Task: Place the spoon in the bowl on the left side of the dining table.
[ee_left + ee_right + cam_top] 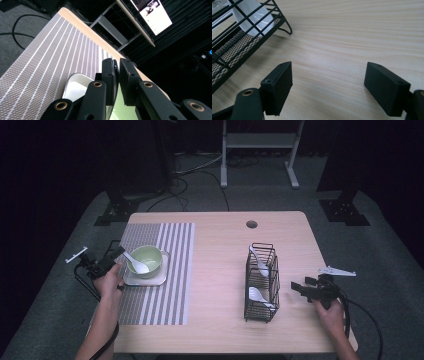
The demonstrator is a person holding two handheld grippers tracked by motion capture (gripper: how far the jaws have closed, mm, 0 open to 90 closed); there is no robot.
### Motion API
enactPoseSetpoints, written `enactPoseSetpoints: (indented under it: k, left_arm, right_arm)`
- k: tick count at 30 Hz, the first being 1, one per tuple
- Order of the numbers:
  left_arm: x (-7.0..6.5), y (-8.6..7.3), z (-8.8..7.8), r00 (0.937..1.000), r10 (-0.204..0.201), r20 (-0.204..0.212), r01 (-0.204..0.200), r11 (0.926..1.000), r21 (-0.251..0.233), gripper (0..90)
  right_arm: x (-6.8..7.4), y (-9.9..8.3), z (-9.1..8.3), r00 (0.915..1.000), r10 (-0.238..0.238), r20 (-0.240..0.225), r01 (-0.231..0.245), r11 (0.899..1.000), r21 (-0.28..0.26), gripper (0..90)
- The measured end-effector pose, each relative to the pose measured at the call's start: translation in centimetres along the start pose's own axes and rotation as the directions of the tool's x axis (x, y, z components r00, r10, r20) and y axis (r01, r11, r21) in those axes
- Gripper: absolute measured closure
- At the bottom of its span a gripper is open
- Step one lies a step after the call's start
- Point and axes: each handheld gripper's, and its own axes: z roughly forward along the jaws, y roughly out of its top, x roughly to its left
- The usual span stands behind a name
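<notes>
A pale green bowl [150, 256] stands on a small white square plate [152, 281] on the striped placemat [165, 270]. A white spoon [137, 265] lies in the bowl, its handle reaching left into my left gripper [119, 254]. In the left gripper view that gripper [118, 75] has its jaws pressed nearly together on a thin edge, above the plate [75, 87] and the bowl [122, 110]. My right gripper [300, 289] rests open on the table just right of the black wire rack [261, 282], which holds two white spoons [260, 261] [257, 294].
In the right gripper view the open jaws [328, 85] frame bare wood, with the rack [234, 42] and a spoon [254, 15] at the upper left. The table has a round cable hole [251, 224] near its far edge. Cables trail from both grippers.
</notes>
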Motion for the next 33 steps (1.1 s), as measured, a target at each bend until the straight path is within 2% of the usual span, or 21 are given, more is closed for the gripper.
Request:
enactPoseSetpoints:
  k: [6,14,23,26,33]
  left_arm:
    - [0.7,-0.5,0.1,1.0,-0.003,-0.008,0.003,0.9999,0.014,79.6]
    - [1.2,-0.8,-0.2,0.999,0.036,-0.027,-0.035,0.9986,0.041,74.8]
    - [1.5,-0.9,-0.7,0.999,0.041,-0.019,-0.04,0.9977,0.054,65.1]
    - [1.6,-1.1,-1.0,0.9987,0.049,-0.013,-0.048,0.997,0.06,64.0]
    - [1.3,-1.5,-2.1,0.9962,0.087,-0.004,-0.087,0.9929,0.081,54.2]
  right_arm:
    - [-0.1,0.0,-0.1,0.9999,0.006,-0.01,-0.006,1.0,-0.008,21.4]
    - [0.0,0.0,0.0,1.0,0.002,-0.005,-0.002,1.0,-0.008,21.4]
    - [0.0,0.0,0.0,1.0,0.0,0.004,0.0,1.0,-0.005,21.4]
    - [0.1,0.0,0.0,1.0,-0.001,0.006,0.001,1.0,-0.003,21.3]
    - [0.1,0.0,0.0,0.9999,-0.014,0.007,0.014,1.0,-0.005,21.3]
